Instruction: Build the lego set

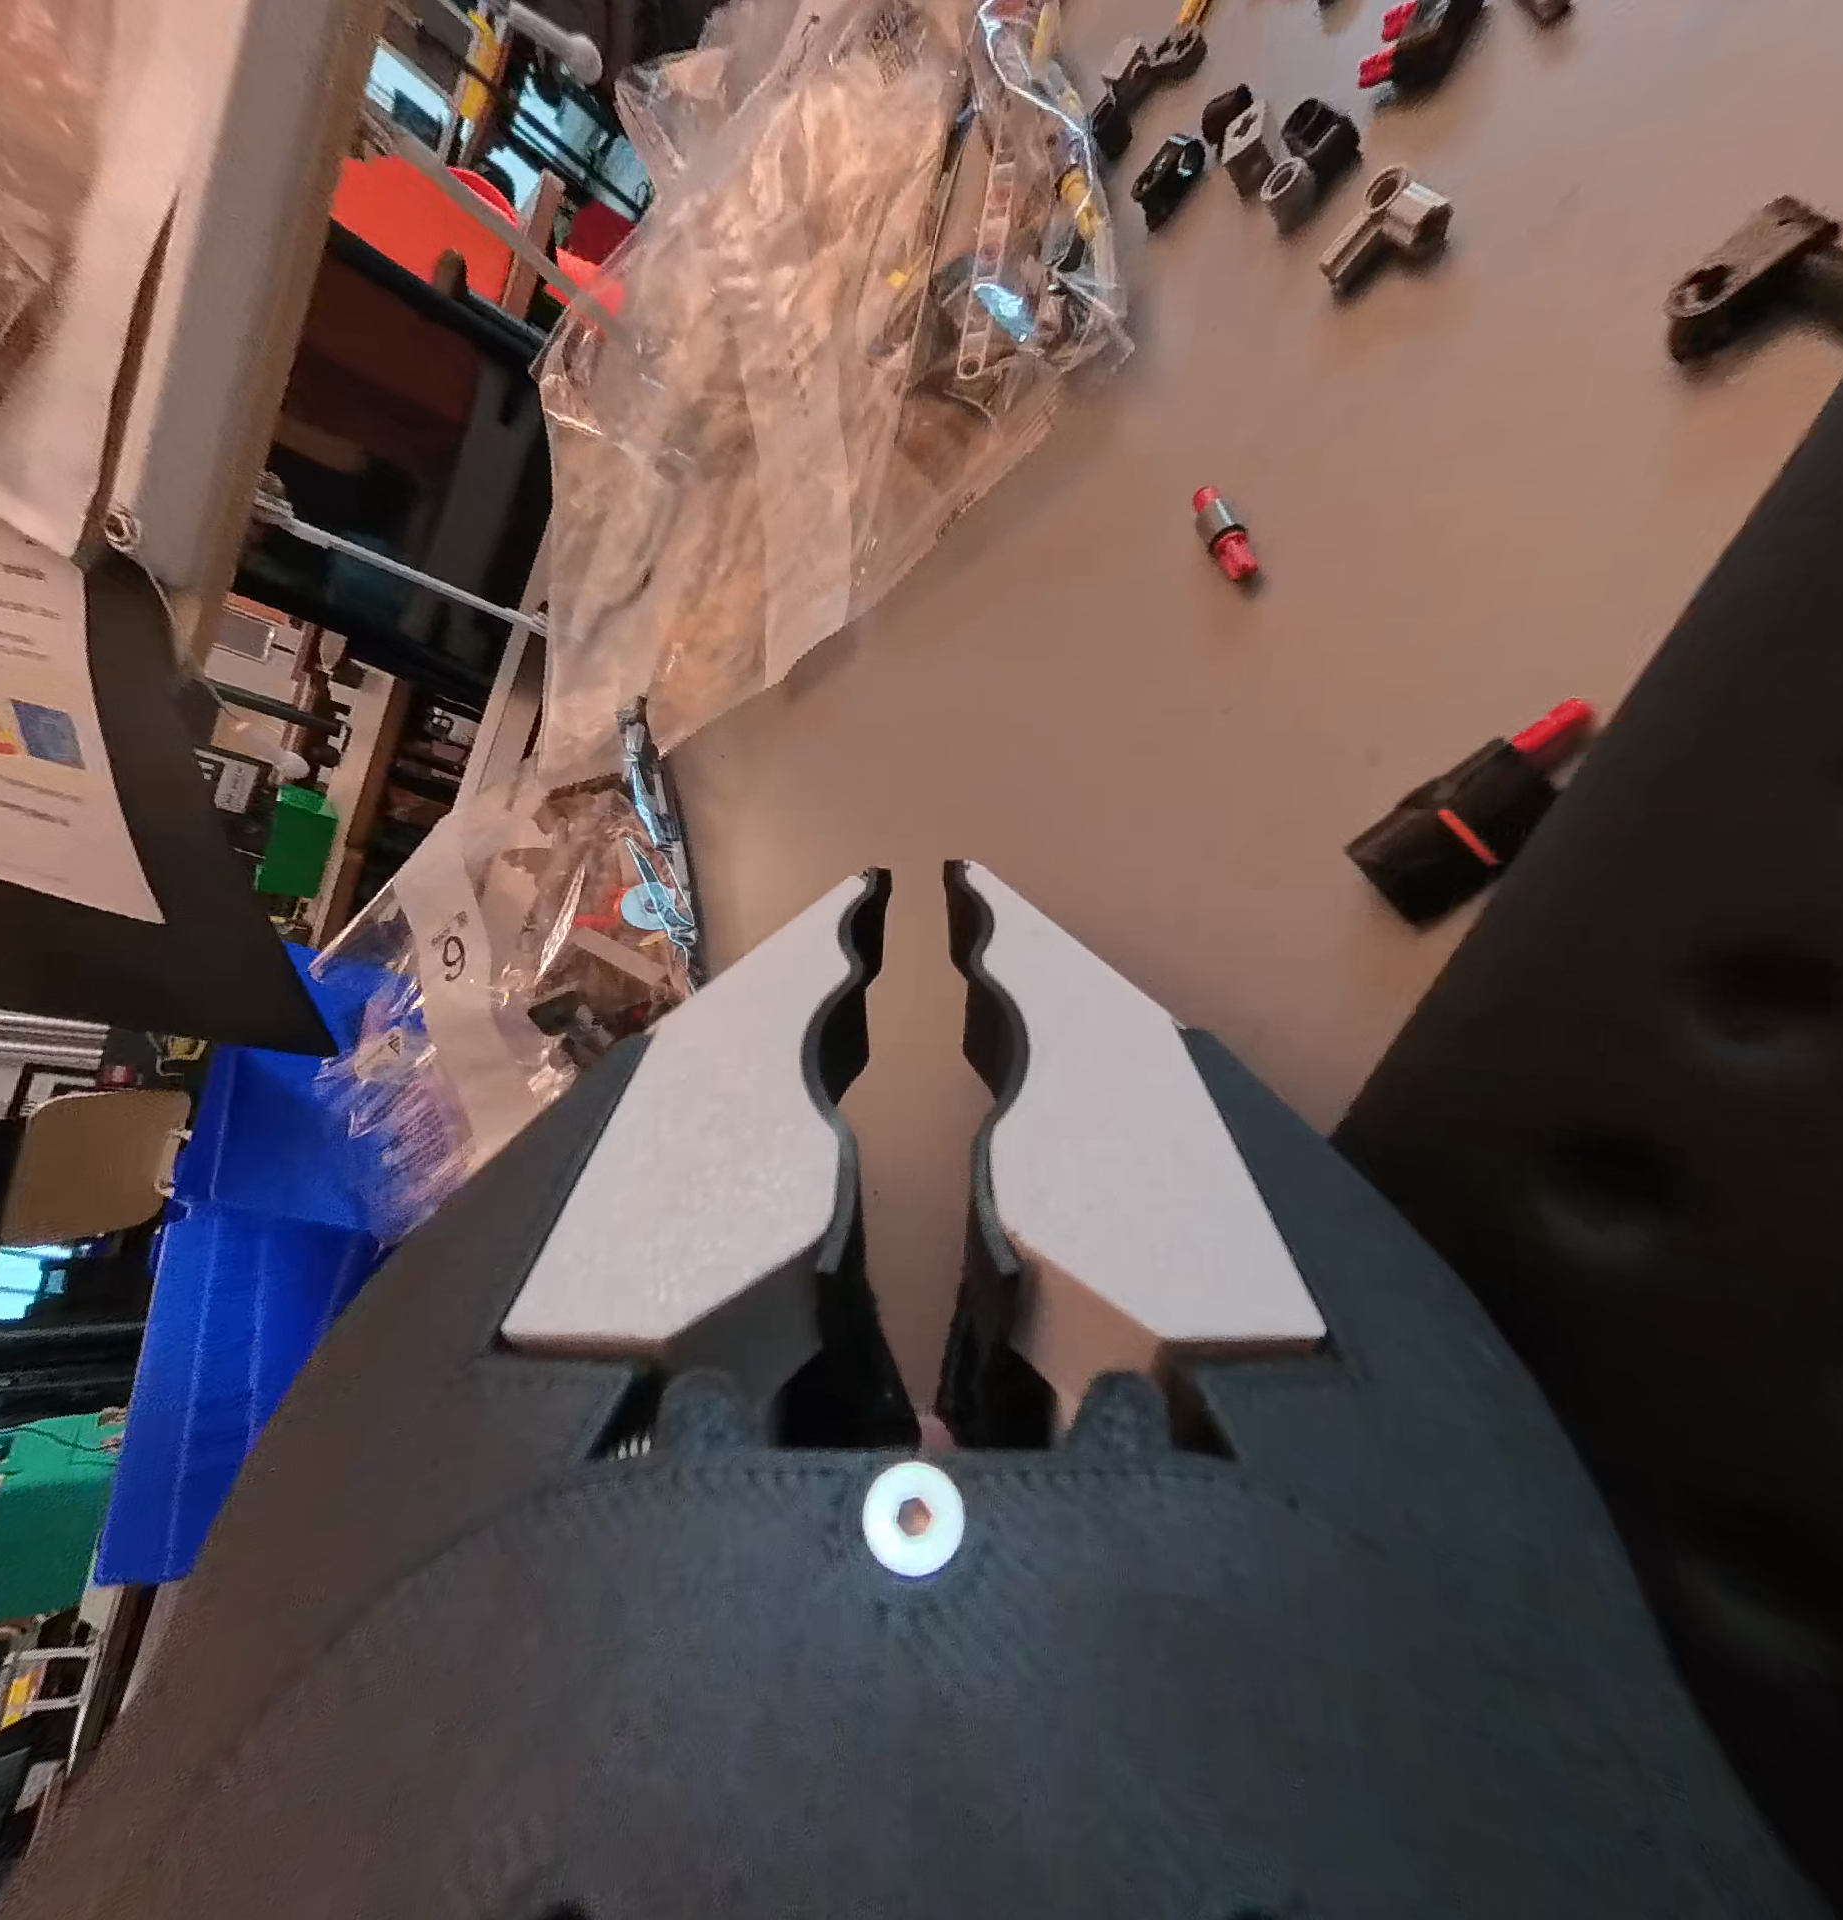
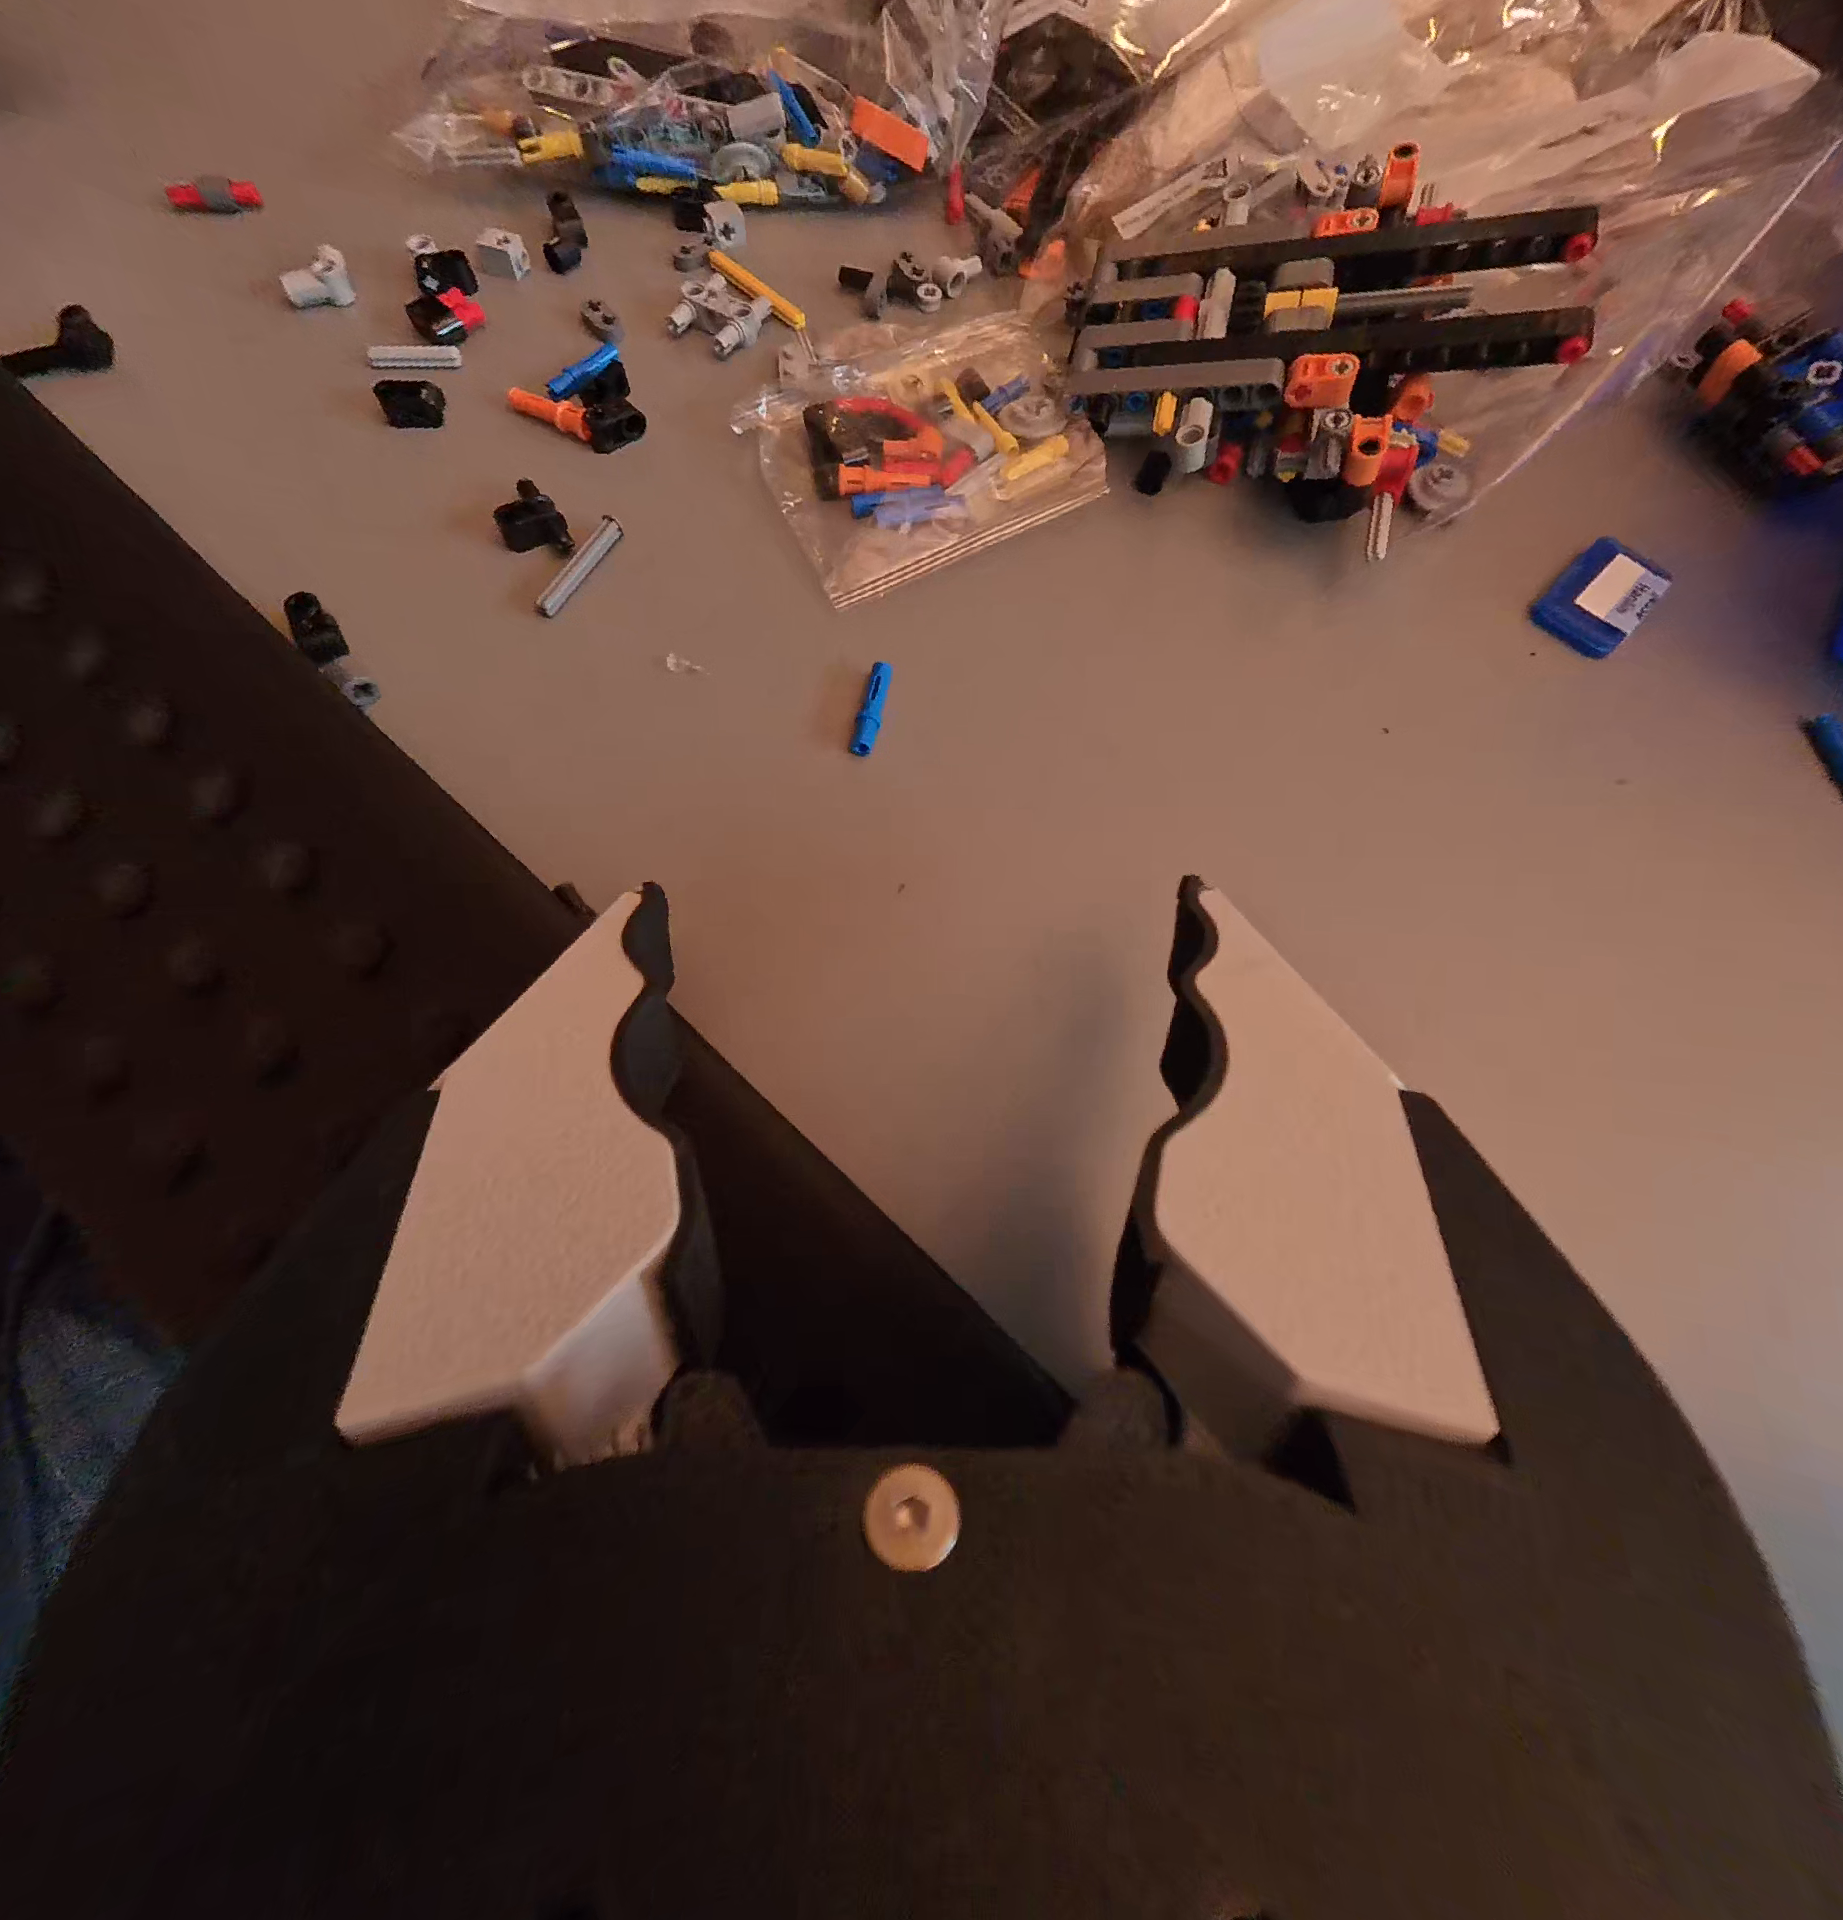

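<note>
— Left gripper (image 1: 917,873)?
— Nearly pressed together, only a thin slit between the fingers, pinching nothing. Hanging over bare grey table (image 1: 1156,727), tilted.
— Right gripper (image 2: 917,888)?
— Spread wide, empty, above the near part of the table, partly over a black studded panel (image 2: 169,831) cutting across the near left corner.
— Location of the half-built lego assembly (image 2: 1332,312)?
— Toward the far right of the table in the right wrist view: long black beams with grey, orange, yellow and red parts, lying on a clear bag (image 2: 1675,208). Well apart from both claws.
— Anything closer?
— A blue pin (image 2: 868,709) alone near the table's middle, nearest to the right claw. A second blue pin (image 2: 1842,758) by the right edge, plus a small blue labelled case (image 2: 1597,597).
— Loose parts?
— Scattered toward the far left: a grey axle (image 2: 579,566), a red and grey pin (image 2: 213,194). A small open bag of pieces (image 2: 927,468) just left of the assembly.
— And in the left wrist view?
— Crumpled clear bags (image 1: 792,364) along the left edge, a blue bin (image 1: 242,1299) beyond that edge.
</note>
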`<state>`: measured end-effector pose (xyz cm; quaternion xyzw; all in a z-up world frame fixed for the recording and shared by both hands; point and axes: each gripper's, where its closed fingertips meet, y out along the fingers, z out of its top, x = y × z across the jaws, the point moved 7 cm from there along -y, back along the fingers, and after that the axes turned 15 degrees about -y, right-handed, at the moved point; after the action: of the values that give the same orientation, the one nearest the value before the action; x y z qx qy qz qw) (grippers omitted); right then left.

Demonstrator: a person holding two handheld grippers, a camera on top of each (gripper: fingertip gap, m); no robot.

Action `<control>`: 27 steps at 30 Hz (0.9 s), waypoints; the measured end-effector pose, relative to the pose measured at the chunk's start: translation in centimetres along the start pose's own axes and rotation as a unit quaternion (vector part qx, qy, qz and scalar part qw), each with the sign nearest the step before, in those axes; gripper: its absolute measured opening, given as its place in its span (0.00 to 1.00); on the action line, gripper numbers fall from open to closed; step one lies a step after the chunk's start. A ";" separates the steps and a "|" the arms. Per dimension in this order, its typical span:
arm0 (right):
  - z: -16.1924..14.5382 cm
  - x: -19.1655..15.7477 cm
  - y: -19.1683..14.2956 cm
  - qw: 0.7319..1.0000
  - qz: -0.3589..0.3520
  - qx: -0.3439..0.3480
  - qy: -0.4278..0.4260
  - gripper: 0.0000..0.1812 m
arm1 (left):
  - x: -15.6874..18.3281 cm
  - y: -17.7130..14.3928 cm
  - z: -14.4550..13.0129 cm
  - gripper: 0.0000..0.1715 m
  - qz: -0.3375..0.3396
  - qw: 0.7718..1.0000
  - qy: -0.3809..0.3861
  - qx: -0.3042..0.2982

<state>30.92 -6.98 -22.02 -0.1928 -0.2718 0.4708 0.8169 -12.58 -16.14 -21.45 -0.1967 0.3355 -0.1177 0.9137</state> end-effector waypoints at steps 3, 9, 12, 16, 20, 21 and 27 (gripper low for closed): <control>-0.1 -0.1 -0.2 1.000 -0.003 0.013 -0.004 0.52 | 0.3 -0.5 0.0 0.05 0.021 1.000 0.011 0.003; -0.3 -0.8 -0.7 0.999 0.010 0.030 -0.028 0.48 | 0.5 -1.2 0.3 0.05 0.037 0.998 0.027 0.031; -0.3 -0.8 -0.8 0.999 0.009 0.032 -0.029 0.49 | 0.6 -1.6 0.4 0.05 0.054 0.997 0.033 0.040; 0.1 -0.9 -1.0 0.998 0.011 0.030 -0.056 0.45 | 0.6 -1.7 0.2 0.06 0.067 0.997 0.034 0.034; 0.3 -1.0 -0.9 0.997 0.031 0.026 -0.069 0.40 | 0.8 -2.0 0.1 0.06 0.080 0.996 0.037 0.034; 0.3 -1.1 -0.9 0.996 0.041 0.022 -0.070 0.40 | 0.9 -2.3 0.2 0.05 0.084 0.995 0.041 0.043; 0.5 -0.8 -0.3 0.989 0.126 -0.017 -0.076 0.38 | 1.4 -2.8 0.4 0.05 0.079 0.993 0.059 0.072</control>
<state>30.50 -7.80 -21.65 -0.2033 -0.3144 0.5783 0.7248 -11.50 -19.02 -20.68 -0.0958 0.3935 -0.0805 0.9108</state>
